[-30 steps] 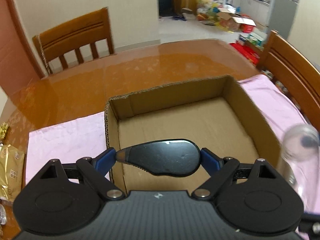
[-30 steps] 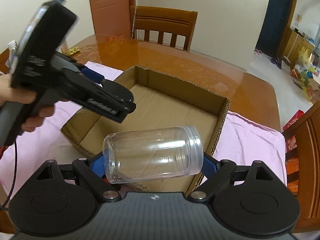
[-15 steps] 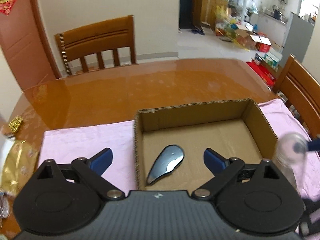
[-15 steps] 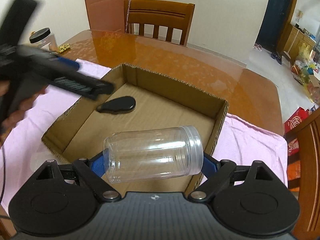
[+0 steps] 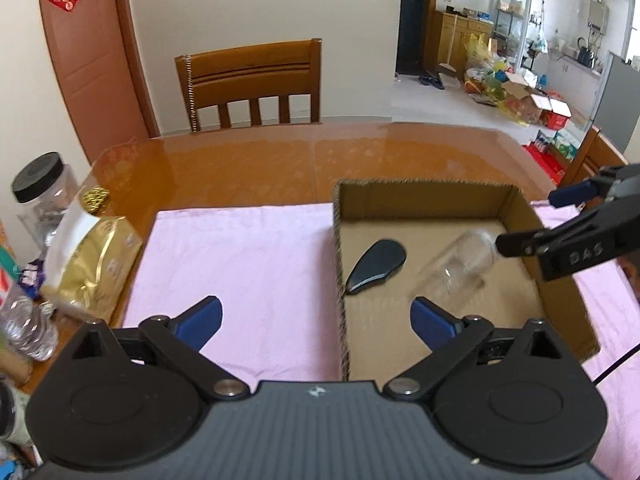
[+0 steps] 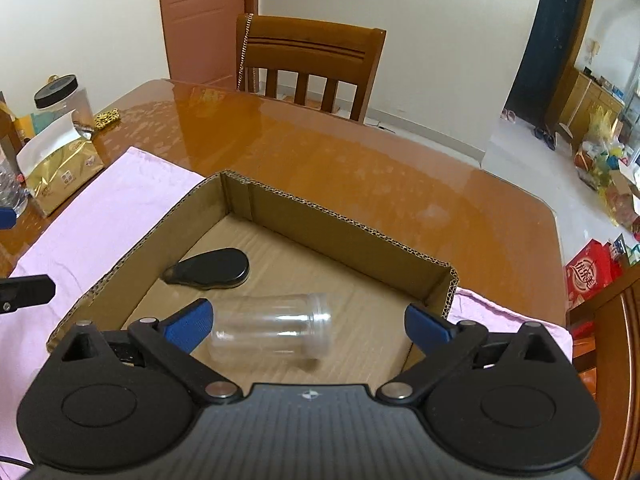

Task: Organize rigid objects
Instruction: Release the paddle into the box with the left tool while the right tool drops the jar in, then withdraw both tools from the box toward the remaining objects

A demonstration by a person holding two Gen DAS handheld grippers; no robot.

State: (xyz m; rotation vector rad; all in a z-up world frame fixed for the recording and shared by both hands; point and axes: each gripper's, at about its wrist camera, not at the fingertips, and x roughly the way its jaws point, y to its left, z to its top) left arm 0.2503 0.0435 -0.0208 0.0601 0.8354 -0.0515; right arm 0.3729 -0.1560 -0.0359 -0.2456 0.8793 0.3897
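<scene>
Now both claws stand released with nothing between their pads — right claw [image 6: 307, 322], jaws just opened, above the clear plastic jar [image 6: 272, 328]; left claw [image 5: 316, 316] likewise just opened. The jar lies on its side inside the brown cardboard box [image 6: 344, 226] beside the flat black teardrop-shaped object [image 6: 208, 269] — lift clear of the walls before the next pick.

i see a glossy wooden table [image 5: 280, 168] with a wooden chair [image 5: 250, 80] behind it, cream walls, a reddish-brown door [image 6: 204, 16], and beyond a dark doorway [image 6: 548, 36] a pale tiled floor crowded with boxes [image 5: 516, 100].
</scene>
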